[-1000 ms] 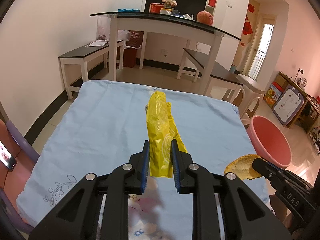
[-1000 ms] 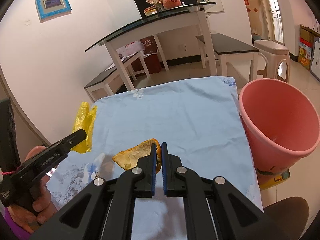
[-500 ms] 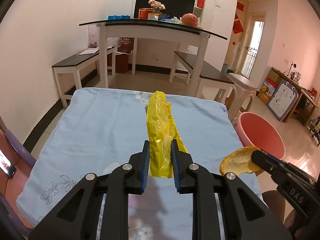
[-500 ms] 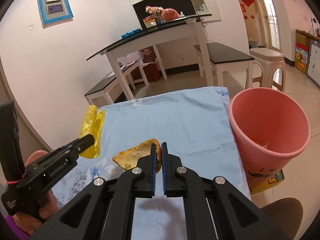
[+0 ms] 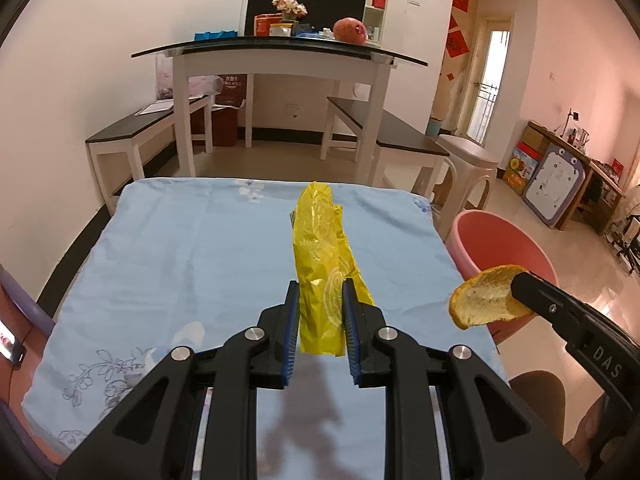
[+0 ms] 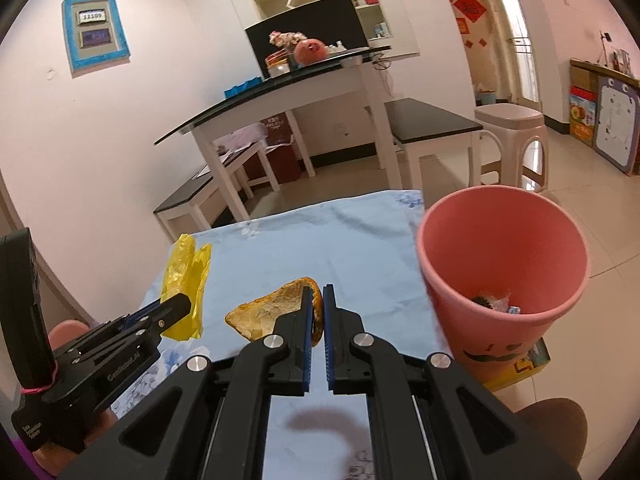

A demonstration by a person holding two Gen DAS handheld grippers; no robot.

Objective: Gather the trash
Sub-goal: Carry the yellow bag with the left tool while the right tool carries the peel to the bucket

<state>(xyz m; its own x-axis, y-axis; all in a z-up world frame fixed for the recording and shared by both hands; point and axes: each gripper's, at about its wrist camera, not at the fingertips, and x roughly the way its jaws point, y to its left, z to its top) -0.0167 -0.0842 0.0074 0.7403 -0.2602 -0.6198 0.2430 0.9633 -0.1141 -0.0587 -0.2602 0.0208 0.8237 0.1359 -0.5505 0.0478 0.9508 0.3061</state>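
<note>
My left gripper is shut on a crumpled yellow plastic bag, which sticks out ahead of the fingers above the blue tablecloth. In the right wrist view that bag hangs at the left from the left gripper. My right gripper is shut on an orange peel, held above the cloth. The left wrist view shows the peel in front of the pink bin. The bin stands beside the table's right edge, with some scraps inside.
A glass-topped white table with benches stands behind. A plastic stool is near the bin. A yellow box lies on the floor under the bin. A hand grips the left tool.
Both grippers have moved right and slightly up with their loads. The peel now sits in front of the pink bin, and the bin appears closer to the centre in the right wrist view.
</note>
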